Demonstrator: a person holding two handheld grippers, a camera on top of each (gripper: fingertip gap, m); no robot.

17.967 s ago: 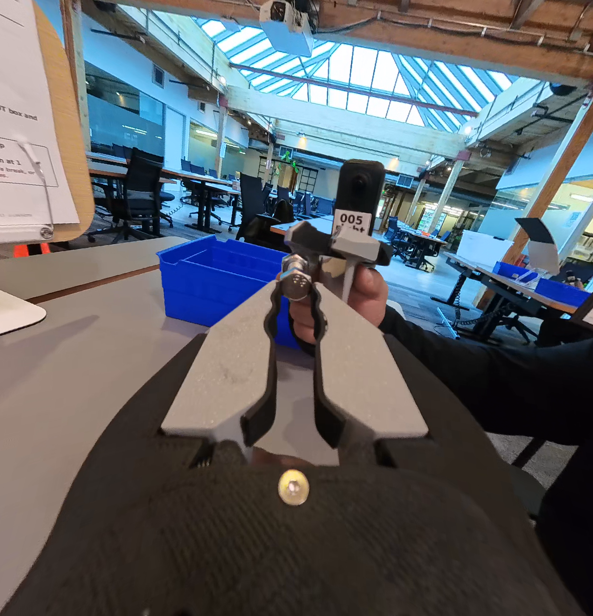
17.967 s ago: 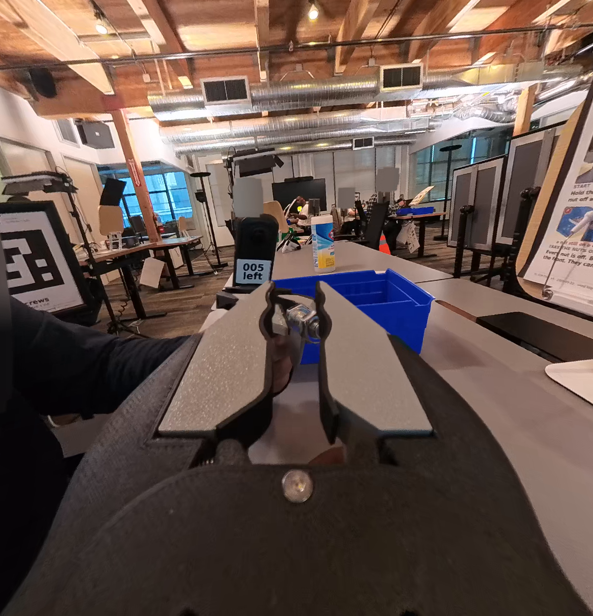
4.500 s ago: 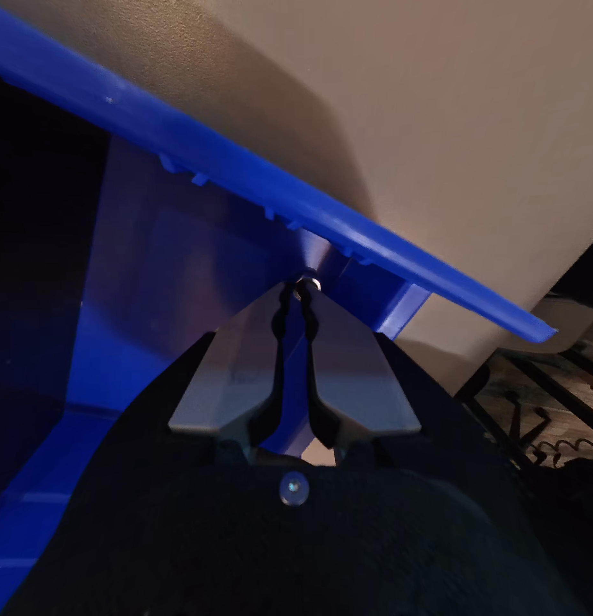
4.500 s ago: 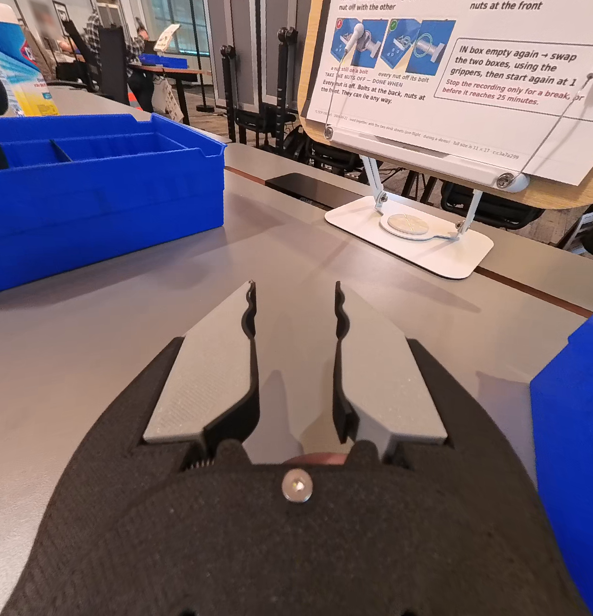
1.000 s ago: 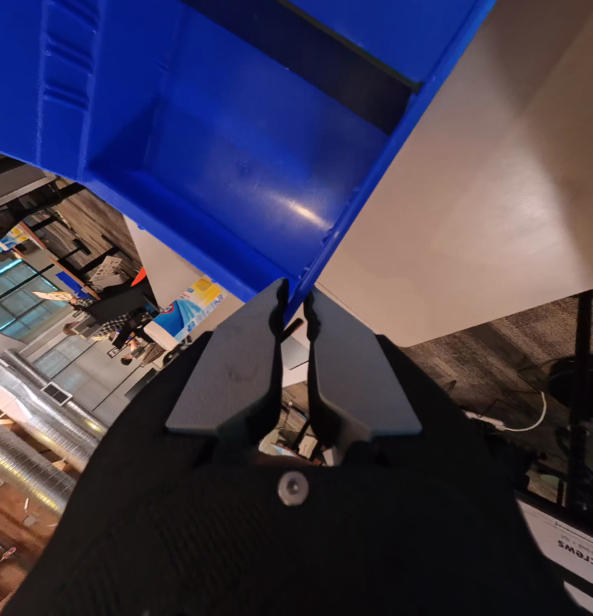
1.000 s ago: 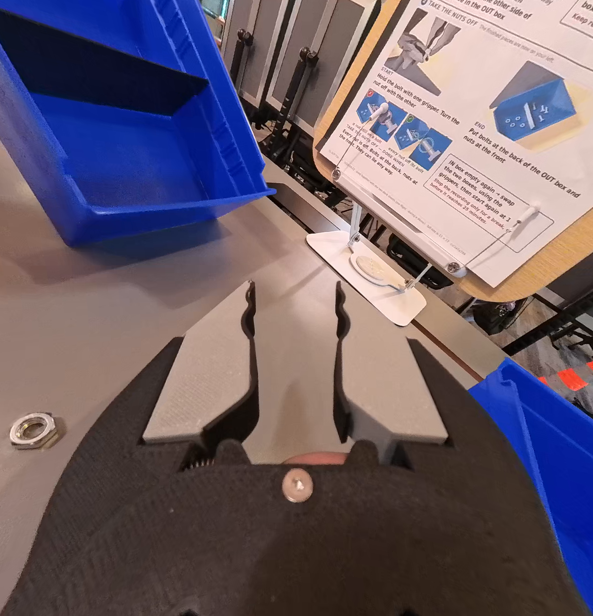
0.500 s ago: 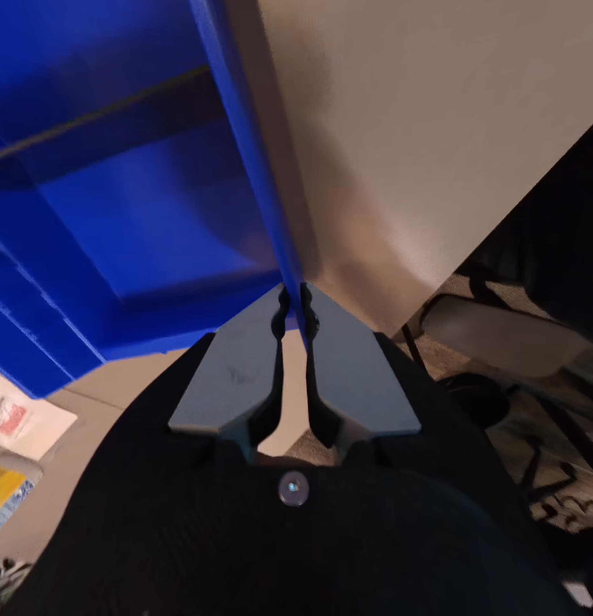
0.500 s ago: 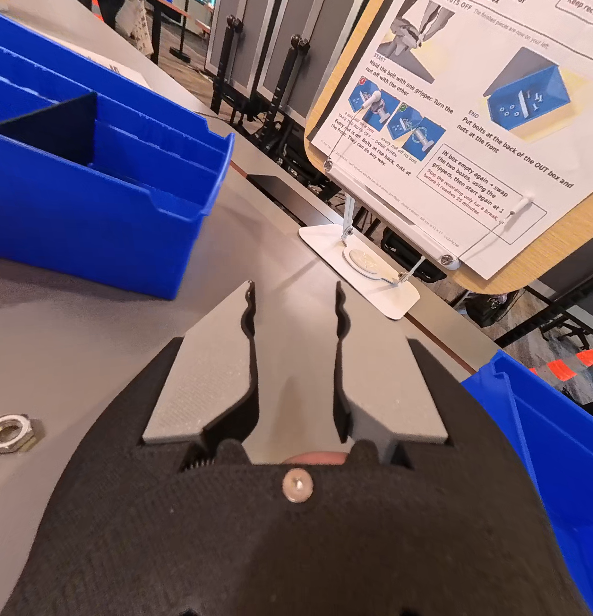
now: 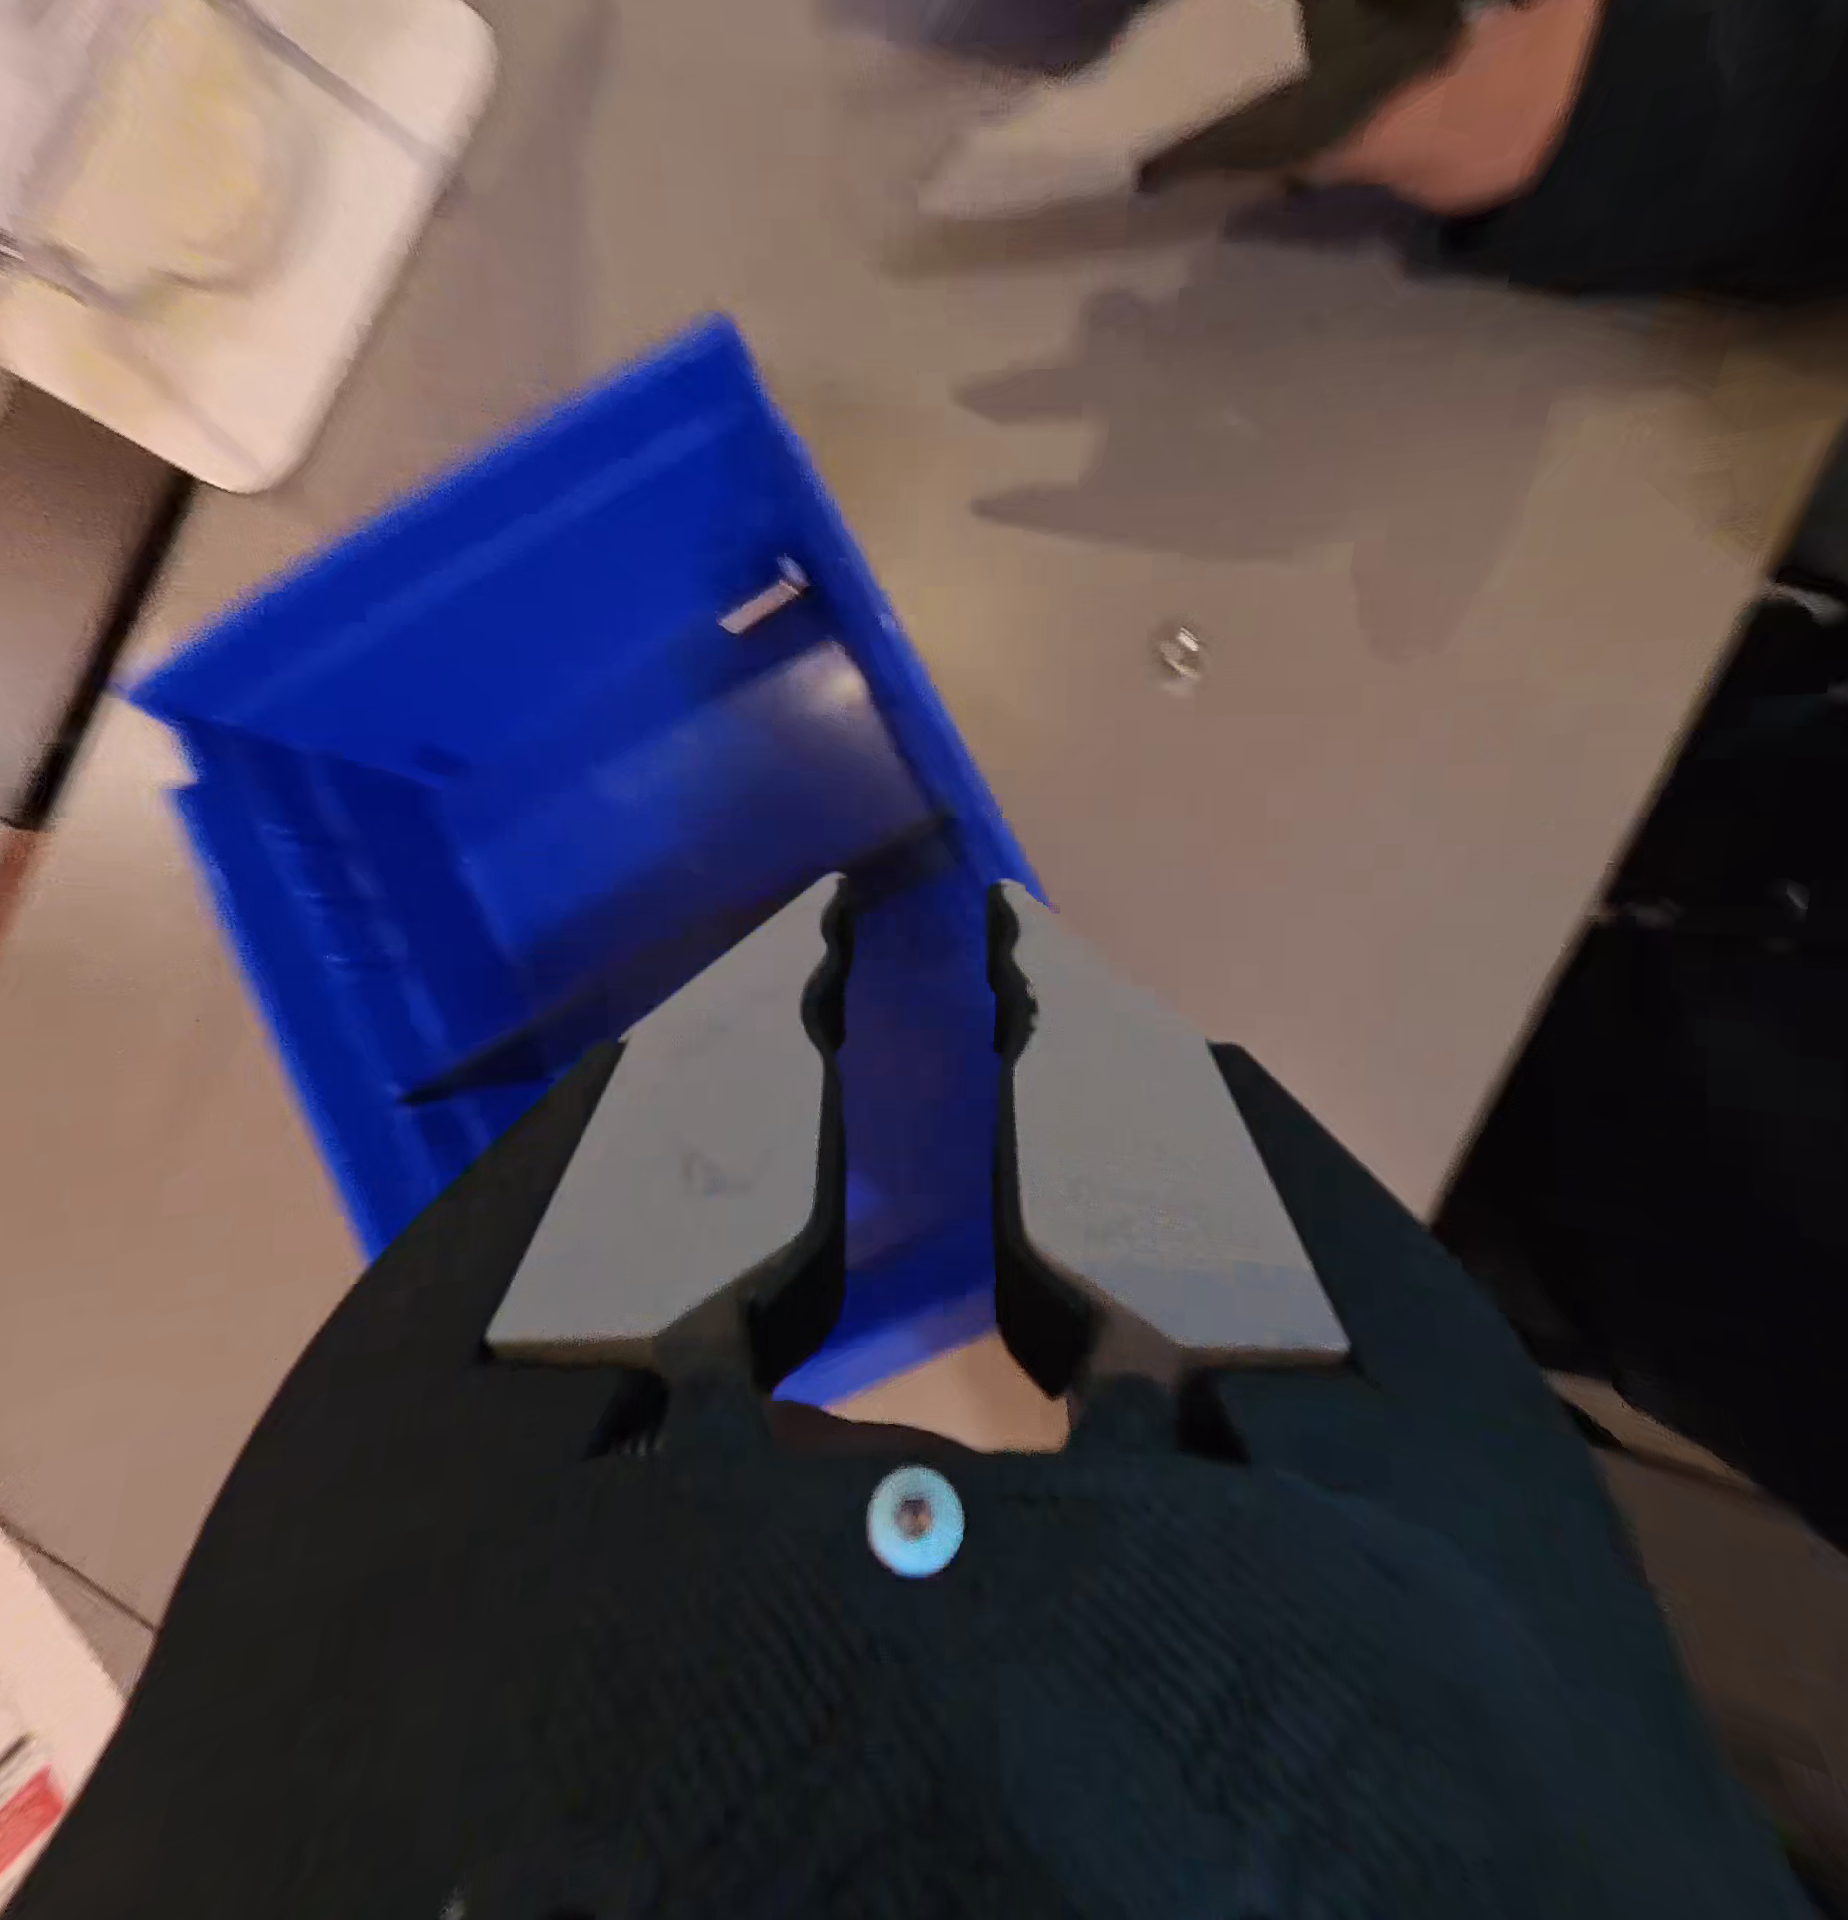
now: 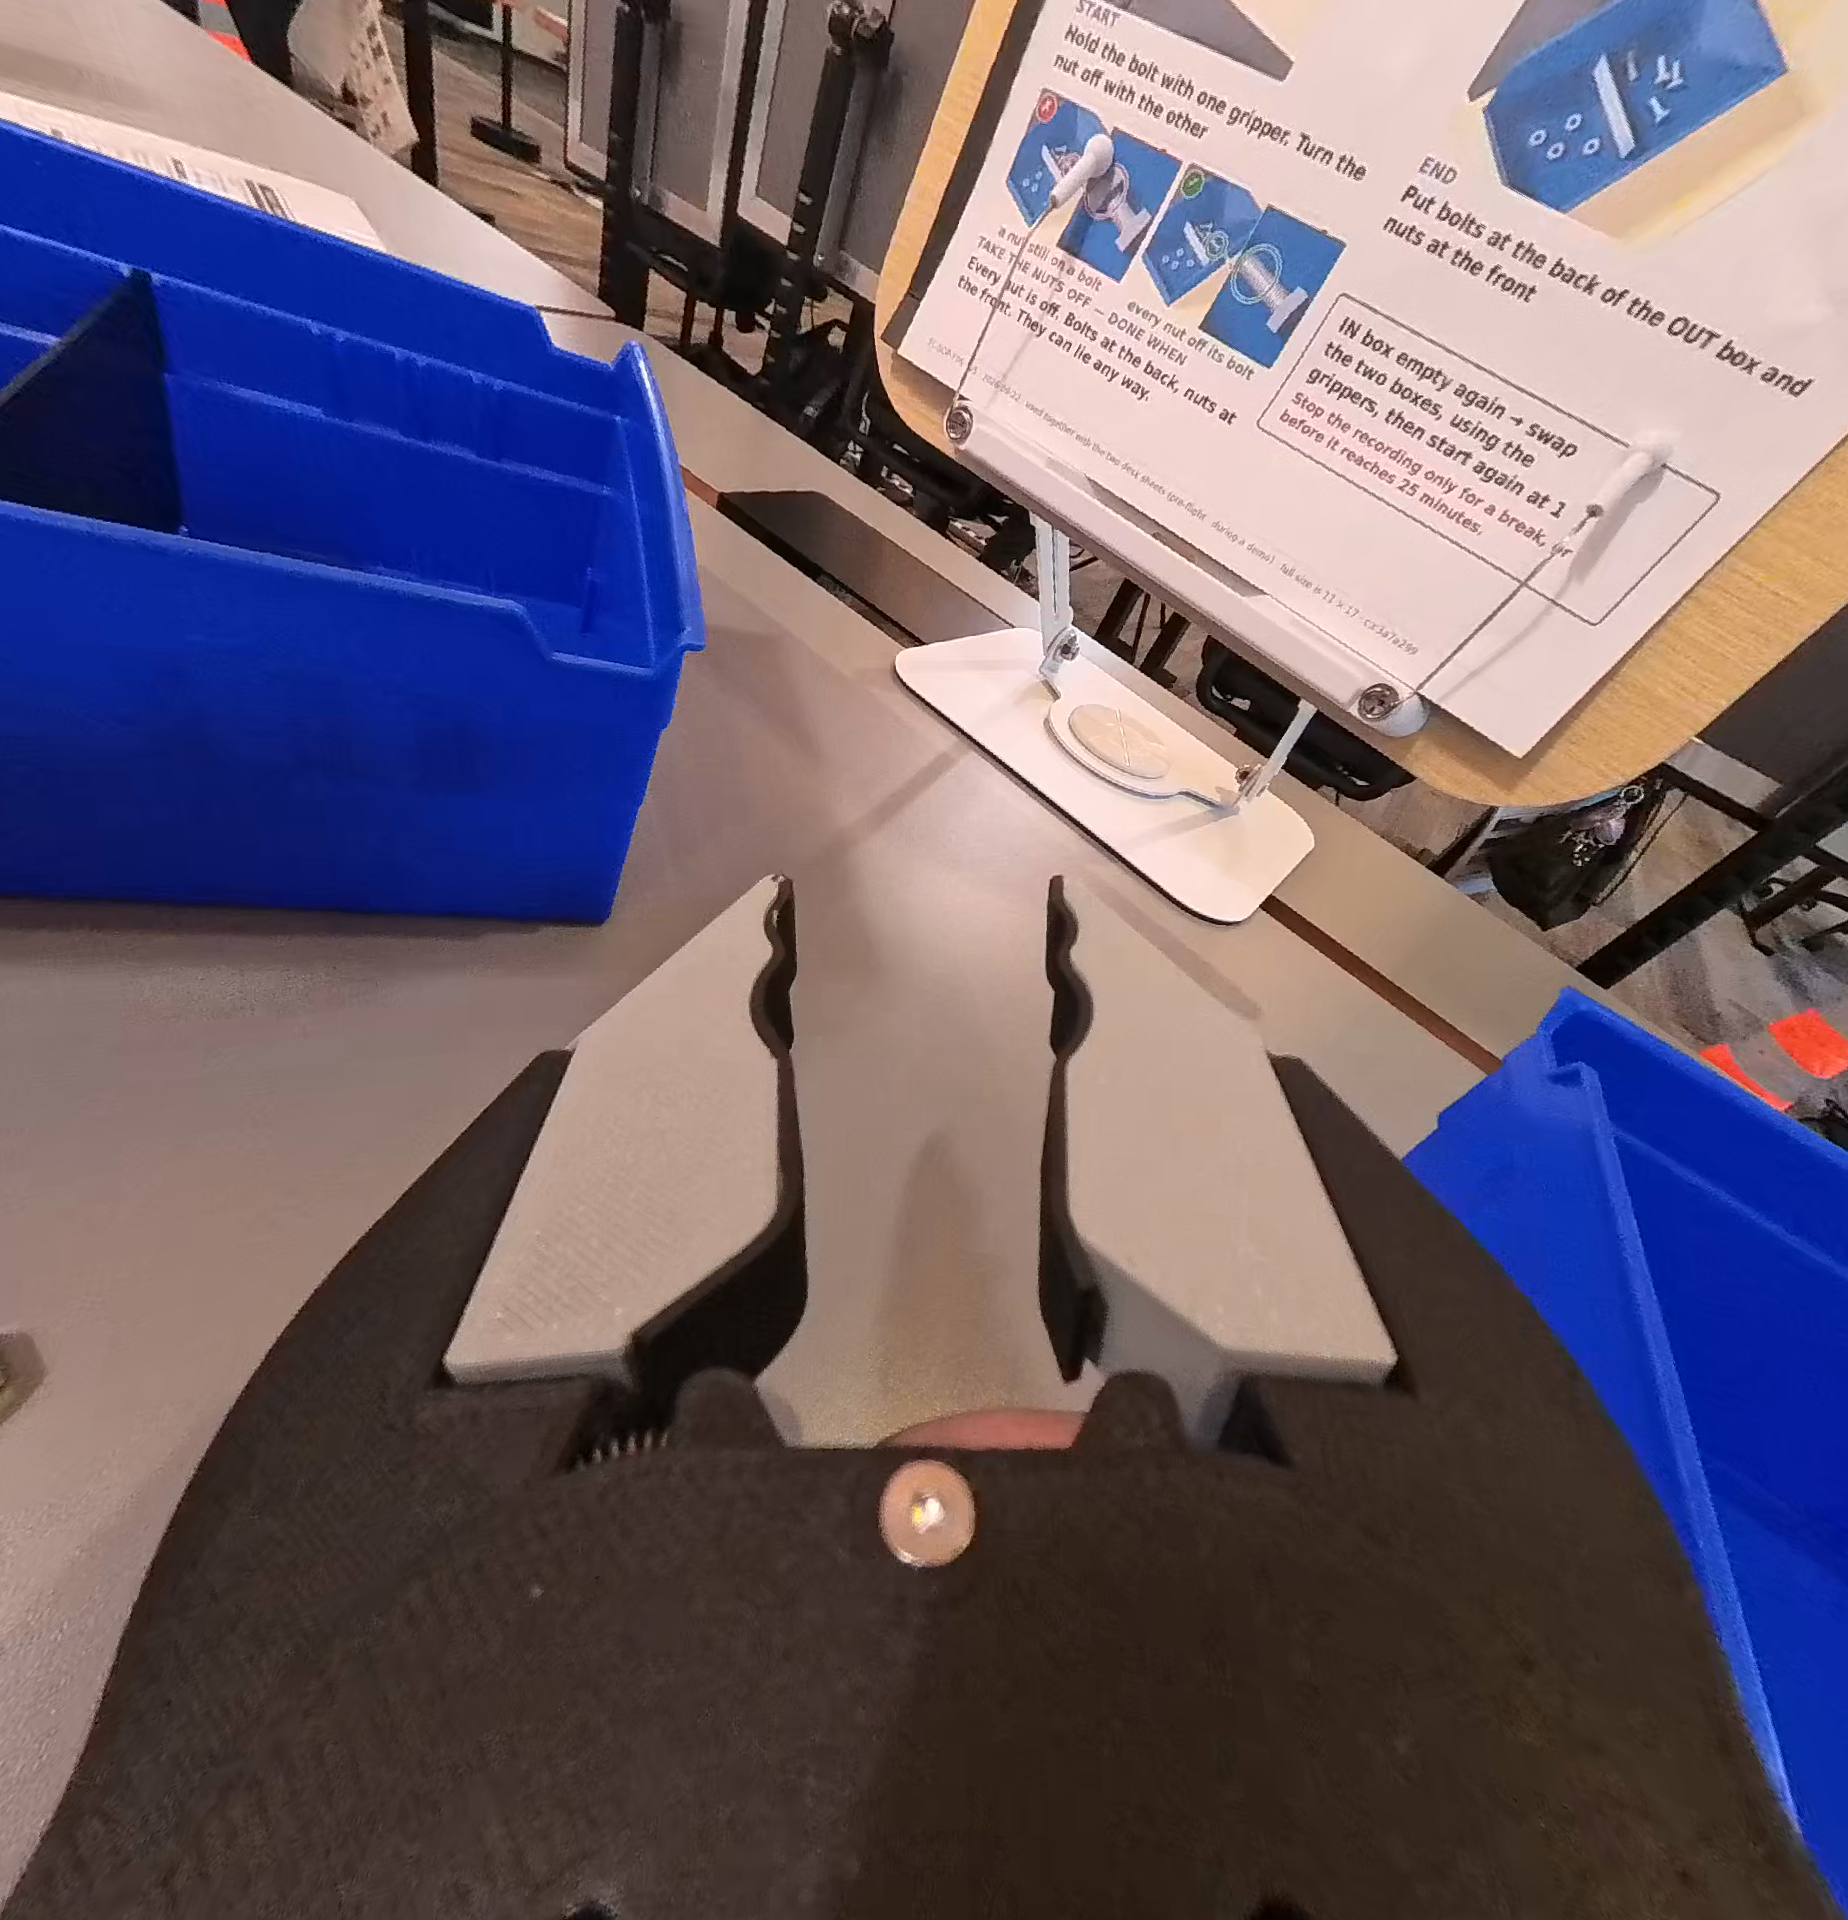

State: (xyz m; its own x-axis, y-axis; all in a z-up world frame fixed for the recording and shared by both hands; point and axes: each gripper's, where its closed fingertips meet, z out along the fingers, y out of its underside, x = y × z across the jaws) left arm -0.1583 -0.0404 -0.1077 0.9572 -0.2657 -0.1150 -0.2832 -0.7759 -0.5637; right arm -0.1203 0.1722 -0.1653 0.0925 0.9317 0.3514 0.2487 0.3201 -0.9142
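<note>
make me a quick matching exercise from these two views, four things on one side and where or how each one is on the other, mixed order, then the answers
Things
1. left gripper
2. right gripper
3. bolt
4. nut

Places or states
A. lying loose on the grey table
B. open above bare table, holding nothing
C. lying inside the blue bin
D. open over a corner of the blue bin

Pairs: 1-D, 2-B, 3-C, 4-A
</note>
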